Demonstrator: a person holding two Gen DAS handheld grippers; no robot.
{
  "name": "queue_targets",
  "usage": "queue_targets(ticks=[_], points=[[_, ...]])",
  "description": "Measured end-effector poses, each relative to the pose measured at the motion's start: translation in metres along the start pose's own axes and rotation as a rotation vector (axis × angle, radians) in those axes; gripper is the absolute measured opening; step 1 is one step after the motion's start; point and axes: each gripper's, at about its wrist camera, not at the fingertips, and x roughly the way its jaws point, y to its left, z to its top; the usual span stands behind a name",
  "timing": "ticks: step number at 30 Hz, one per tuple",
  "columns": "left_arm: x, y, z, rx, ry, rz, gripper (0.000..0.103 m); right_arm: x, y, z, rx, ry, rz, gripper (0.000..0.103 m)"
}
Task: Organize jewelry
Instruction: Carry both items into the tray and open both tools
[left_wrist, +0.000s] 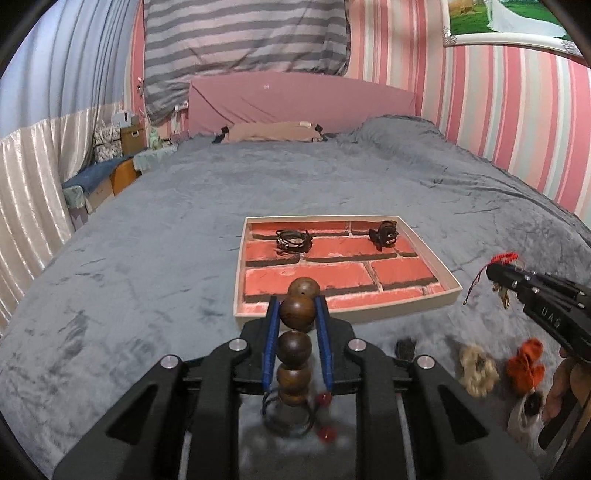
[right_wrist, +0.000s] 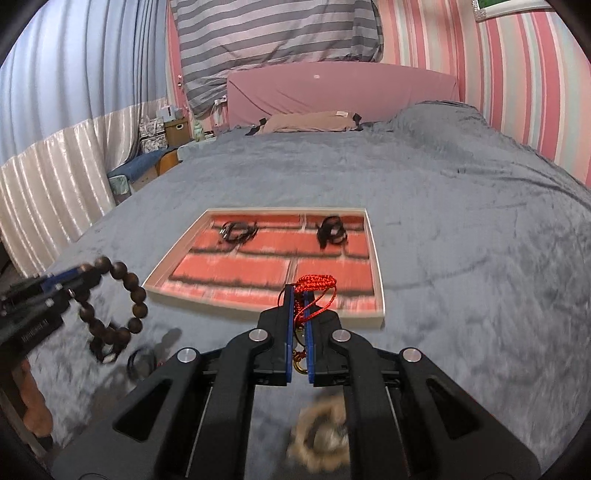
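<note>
While short of tray rim (left_wrist: 343, 313) | left tongs (left_wrist: 297, 306) grip beads (left_wrist: 295, 314)

The right gripper (left_wrist: 496, 271) body reads "DAS".

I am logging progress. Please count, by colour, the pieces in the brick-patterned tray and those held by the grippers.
Dark pieces in the shallow brick-patterned tray: 2
Brown wooden bead bracelet, left gripper: 1
Red braided cord, right gripper: 1
Total: 4

The tray (left_wrist: 448, 291) has free brick floor in front; a bracelet (left_wrist: 293, 240) and a clip (left_wrist: 384, 234) occupy its far row
</note>
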Motion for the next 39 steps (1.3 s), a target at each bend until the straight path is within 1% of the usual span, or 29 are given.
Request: queue_targets(ticks=[5,8,12,15,19,22,26,30,33,36,39], points=[[0.047,0.001,0.029,-0.037,0.029,0.002,0.020,0.046,-0.008,0.028,0.012,0.038,-0.011,0.006],[0.071,0.000,0.044,-0.041,0.043,0.005,0.020,0.077,-0.015,0.041,0.033,0.067,-0.015,0.006],[0.113,-0.004,0.062,-0.030,0.069,0.018,0.020,0.118,-0.025,0.052,0.050,0.111,-0.029,0.006],[0.147,-0.002,0.069,-0.019,0.104,0.032,0.020,0.147,-0.033,0.055,0.051,0.145,-0.051,0.006],[0.183,0.007,0.067,-0.017,0.146,0.053,0.020,0.181,-0.044,0.050,0.078,0.201,-0.057,0.006],[0.200,0.014,0.066,-0.013,0.161,0.079,0.020,0.195,-0.051,0.048,0.094,0.209,-0.062,0.006],[0.224,0.026,0.058,-0.034,0.214,0.109,0.020,0.214,-0.053,0.046,0.076,0.248,-0.087,0.006],[0.240,0.032,0.047,-0.020,0.261,0.140,0.020,0.228,-0.053,0.044,0.065,0.291,-0.102,0.006],[0.249,0.033,0.040,-0.018,0.295,0.147,0.020,0.238,-0.053,0.040,0.051,0.326,-0.115,0.006],[0.251,0.034,0.040,-0.027,0.309,0.145,0.020,0.242,-0.052,0.041,0.038,0.335,-0.119,0.006],[0.252,0.034,0.042,-0.019,0.320,0.172,0.021,0.244,-0.049,0.043,0.018,0.349,-0.136,0.009]])
